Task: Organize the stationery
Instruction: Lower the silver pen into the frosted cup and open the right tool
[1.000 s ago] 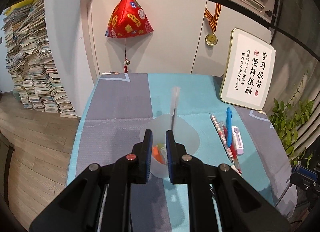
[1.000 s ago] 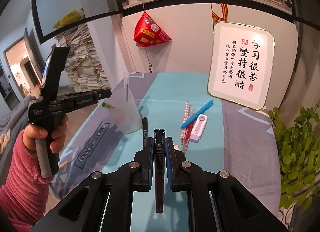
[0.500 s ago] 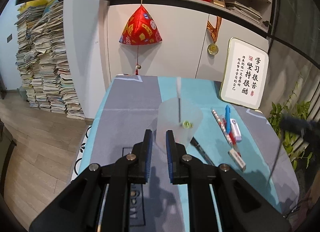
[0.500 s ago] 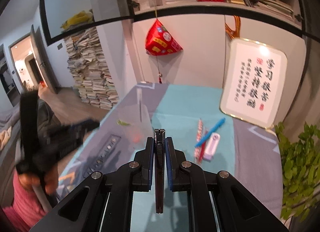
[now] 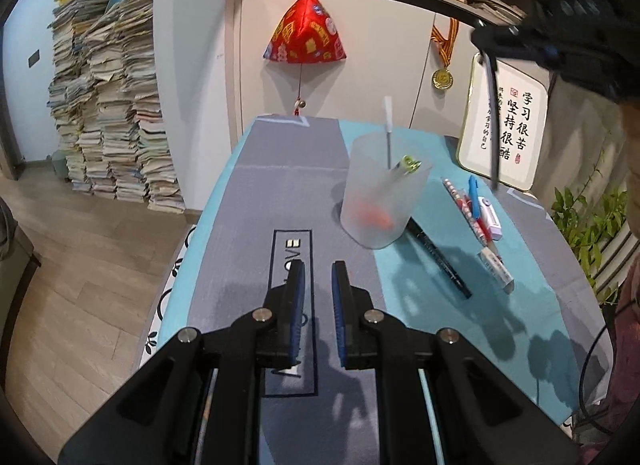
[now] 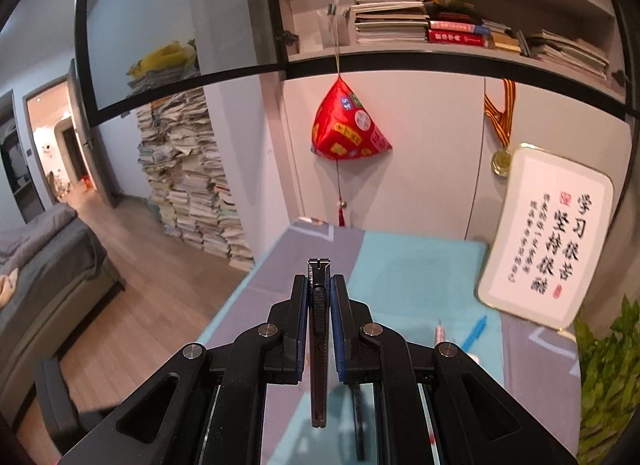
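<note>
A frosted plastic cup (image 5: 384,201) stands on the table with a few pens in it. Right of it lie a black pen (image 5: 438,261), a pink patterned pencil (image 5: 466,209), a blue pen (image 5: 474,197), a correction tape (image 5: 490,217) and an eraser (image 5: 496,265). My left gripper (image 5: 318,289) sits shut and empty over the grey mat, short of the cup. My right gripper (image 6: 319,281) is shut on a slim black utility knife (image 6: 319,329). In the left wrist view that gripper (image 5: 486,41) hangs high at the upper right, the knife (image 5: 494,125) dangling below it.
A framed calligraphy board (image 5: 508,133) leans on the wall at the table's back right. A green plant (image 5: 584,225) stands past the right edge. A red ornament (image 5: 306,35) hangs on the wall. Tall paper stacks (image 5: 108,105) stand on the floor at left.
My left gripper drew back from the cup toward the near side of the table. My right gripper rose with the knife; the cup and the other hand left its view.
</note>
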The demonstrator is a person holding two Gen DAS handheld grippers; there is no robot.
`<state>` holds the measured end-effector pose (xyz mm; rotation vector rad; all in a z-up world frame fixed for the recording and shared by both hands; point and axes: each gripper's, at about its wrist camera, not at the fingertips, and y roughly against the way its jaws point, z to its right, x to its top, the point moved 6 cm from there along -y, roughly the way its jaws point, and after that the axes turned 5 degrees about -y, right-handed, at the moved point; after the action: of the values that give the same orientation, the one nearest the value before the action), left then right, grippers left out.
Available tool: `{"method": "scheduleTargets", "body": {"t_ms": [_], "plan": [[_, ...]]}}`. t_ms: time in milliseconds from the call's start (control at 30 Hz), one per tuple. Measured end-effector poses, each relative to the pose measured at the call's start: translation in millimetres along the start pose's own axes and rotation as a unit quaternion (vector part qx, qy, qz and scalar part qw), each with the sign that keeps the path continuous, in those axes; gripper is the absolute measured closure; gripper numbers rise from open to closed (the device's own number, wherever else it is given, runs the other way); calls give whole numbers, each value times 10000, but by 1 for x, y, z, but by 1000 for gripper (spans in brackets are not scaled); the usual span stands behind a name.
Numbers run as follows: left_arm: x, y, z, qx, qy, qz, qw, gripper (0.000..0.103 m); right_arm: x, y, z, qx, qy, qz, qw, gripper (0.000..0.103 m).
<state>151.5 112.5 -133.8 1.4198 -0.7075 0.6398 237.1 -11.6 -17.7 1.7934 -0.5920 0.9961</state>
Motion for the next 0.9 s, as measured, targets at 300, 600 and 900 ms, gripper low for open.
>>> {"method": "scheduleTargets", "body": {"t_ms": [300, 600, 900], "plan": [[-3, -9, -8, -4, 57, -46, 10000, 92, 10, -33, -11, -199, 54, -14, 9998, 91], [-6, -19, -11, -38, 68, -158, 9998, 92, 20, -59, -9, -391, 71, 124, 9991, 91], [-7, -25, -10, -87, 71, -240, 9996, 92, -1, -80, 3, -436, -22, -215, 9988, 91]]}}
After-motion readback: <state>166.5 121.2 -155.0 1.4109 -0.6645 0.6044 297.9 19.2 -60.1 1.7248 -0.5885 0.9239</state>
